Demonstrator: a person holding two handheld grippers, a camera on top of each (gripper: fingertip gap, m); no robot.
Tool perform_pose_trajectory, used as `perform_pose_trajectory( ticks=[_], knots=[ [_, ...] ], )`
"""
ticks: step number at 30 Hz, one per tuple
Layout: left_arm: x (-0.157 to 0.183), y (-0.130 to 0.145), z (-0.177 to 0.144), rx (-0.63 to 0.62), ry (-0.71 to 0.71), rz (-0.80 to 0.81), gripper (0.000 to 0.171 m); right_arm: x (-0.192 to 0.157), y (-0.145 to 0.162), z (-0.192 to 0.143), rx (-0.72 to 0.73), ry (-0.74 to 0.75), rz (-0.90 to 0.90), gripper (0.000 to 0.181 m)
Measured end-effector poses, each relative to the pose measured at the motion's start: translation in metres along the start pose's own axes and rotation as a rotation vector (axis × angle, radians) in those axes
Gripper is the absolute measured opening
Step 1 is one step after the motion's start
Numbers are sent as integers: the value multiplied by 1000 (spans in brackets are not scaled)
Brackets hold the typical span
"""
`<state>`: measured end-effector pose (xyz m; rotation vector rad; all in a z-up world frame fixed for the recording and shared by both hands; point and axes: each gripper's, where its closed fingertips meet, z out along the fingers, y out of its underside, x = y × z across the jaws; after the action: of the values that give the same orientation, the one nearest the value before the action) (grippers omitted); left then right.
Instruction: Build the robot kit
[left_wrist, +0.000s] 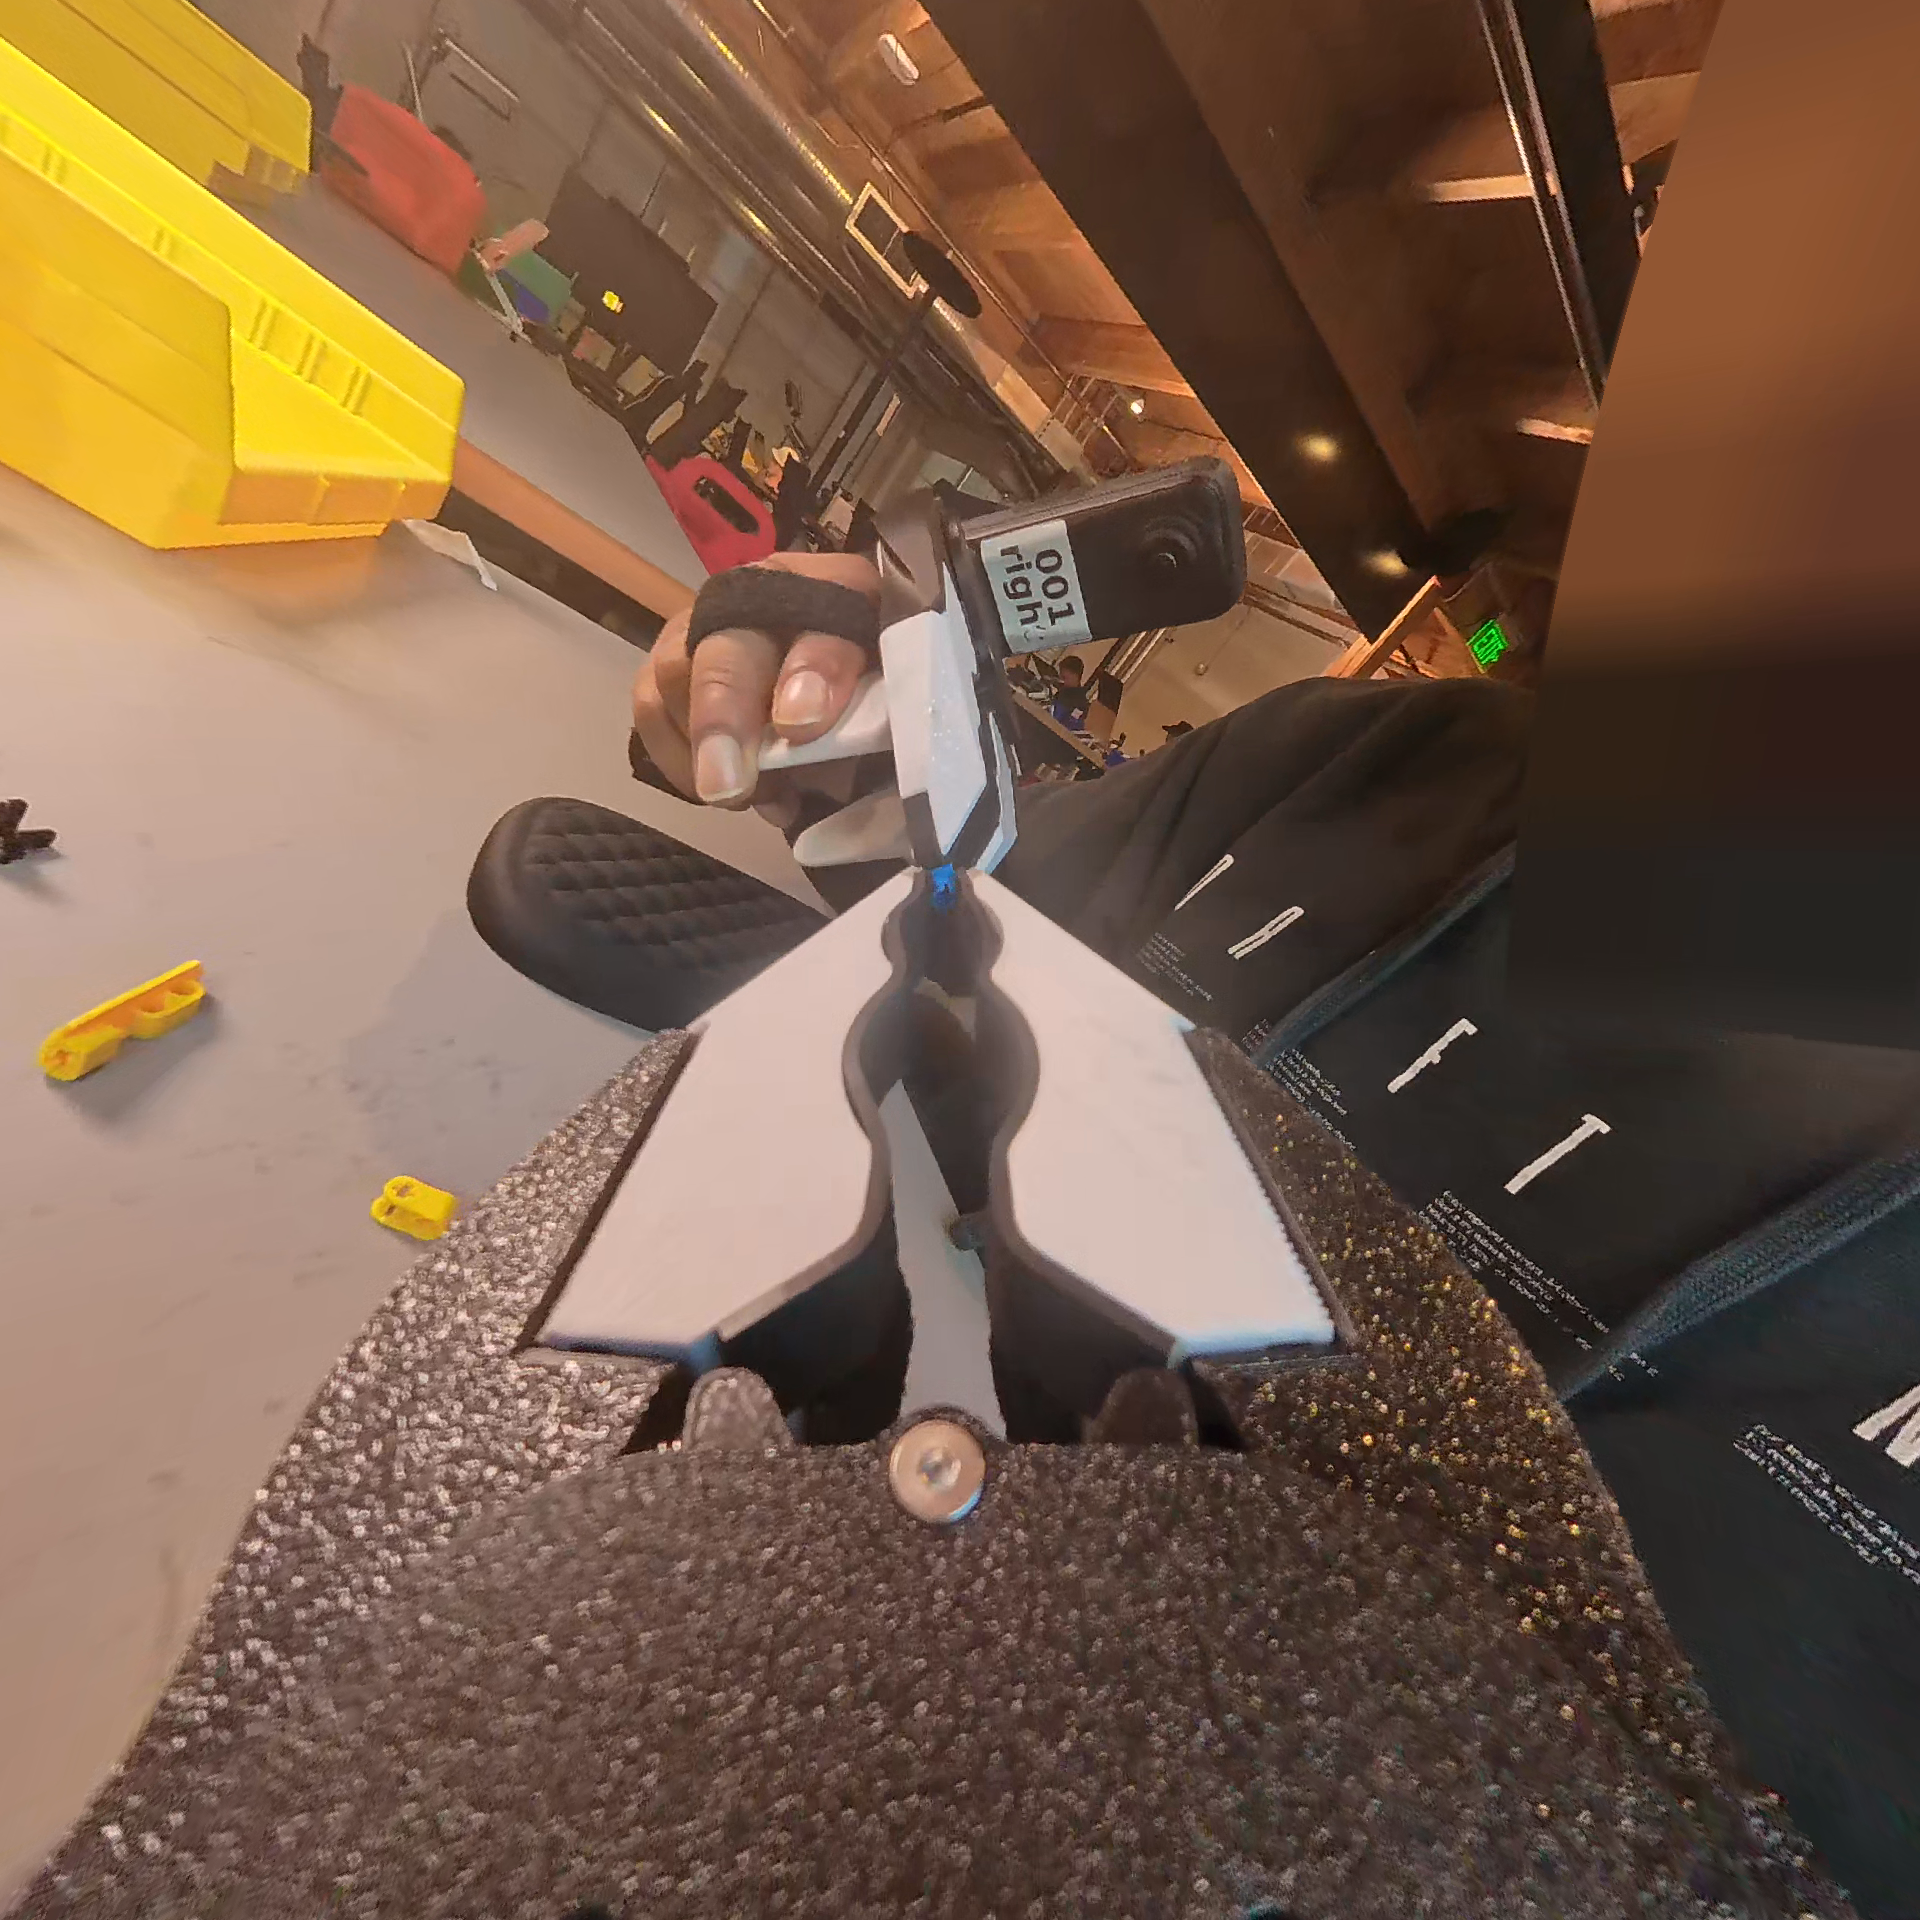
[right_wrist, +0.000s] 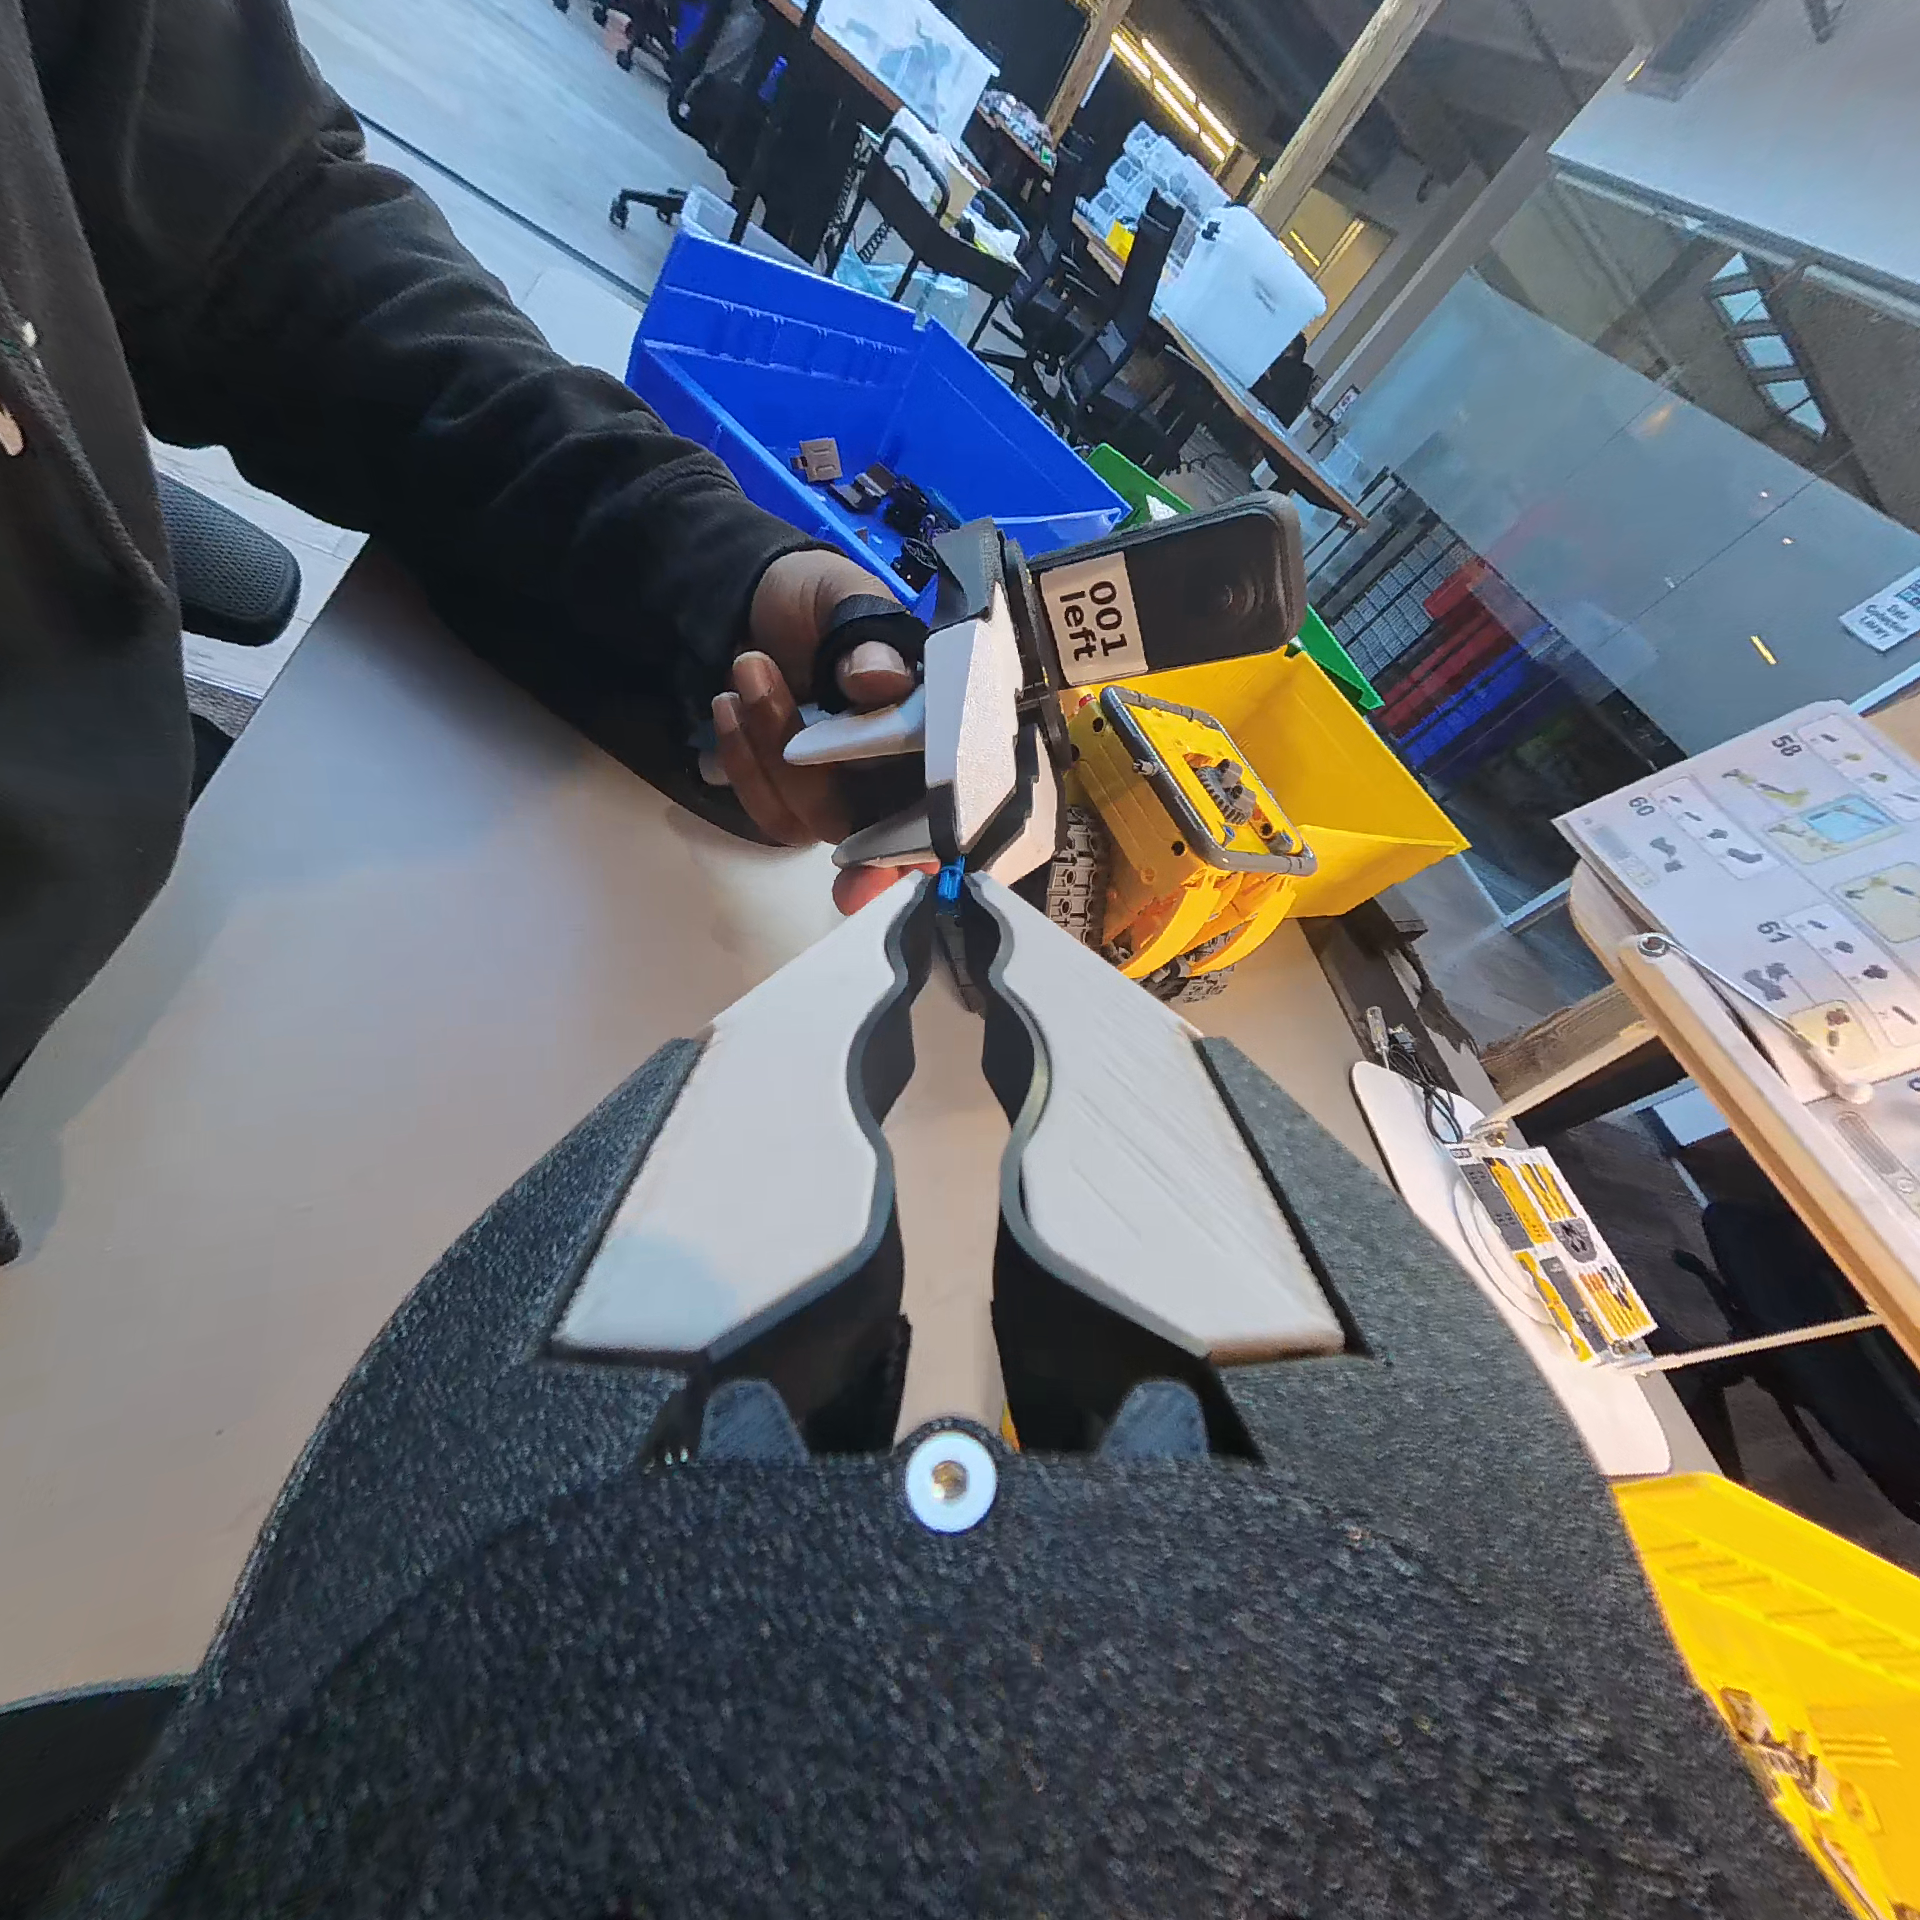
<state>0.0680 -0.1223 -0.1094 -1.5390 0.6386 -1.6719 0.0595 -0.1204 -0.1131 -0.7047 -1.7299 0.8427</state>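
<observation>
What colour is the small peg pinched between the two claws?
Blue peg, clearest in the right wrist view.

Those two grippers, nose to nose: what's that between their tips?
A small blue peg, pinched at the meeting point of the left gripper and the right gripper. Both wrist views show it; nothing else sits in that gap.

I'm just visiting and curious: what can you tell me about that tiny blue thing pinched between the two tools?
The blue piece is a very small, bright blue, plastic-looking pin. It is held in the air above the table, with the left gripper and the right gripper meeting tip to tip on it. Most of it is hidden by the fingertips, so its full shape cannot be told.
</observation>
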Motion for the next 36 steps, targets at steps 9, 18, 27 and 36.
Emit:
perform_pose_trajectory(
  ticks=[9,18,27,36],
  knots=[
    [-26,5,-3,-64,-209,118,16,15,21,-11,-28,-2,100,4],
    [-110,72,-17,-709,-670,439,27,29,81,-31,-79,-40,320,4],
    [-124,81,-14,-793,-598,424,20,24,90,-28,-52,-107,356,4],
    [-120,84,-17,-785,-575,428,20,15,96,-27,-87,-140,351,5]
  ],
)
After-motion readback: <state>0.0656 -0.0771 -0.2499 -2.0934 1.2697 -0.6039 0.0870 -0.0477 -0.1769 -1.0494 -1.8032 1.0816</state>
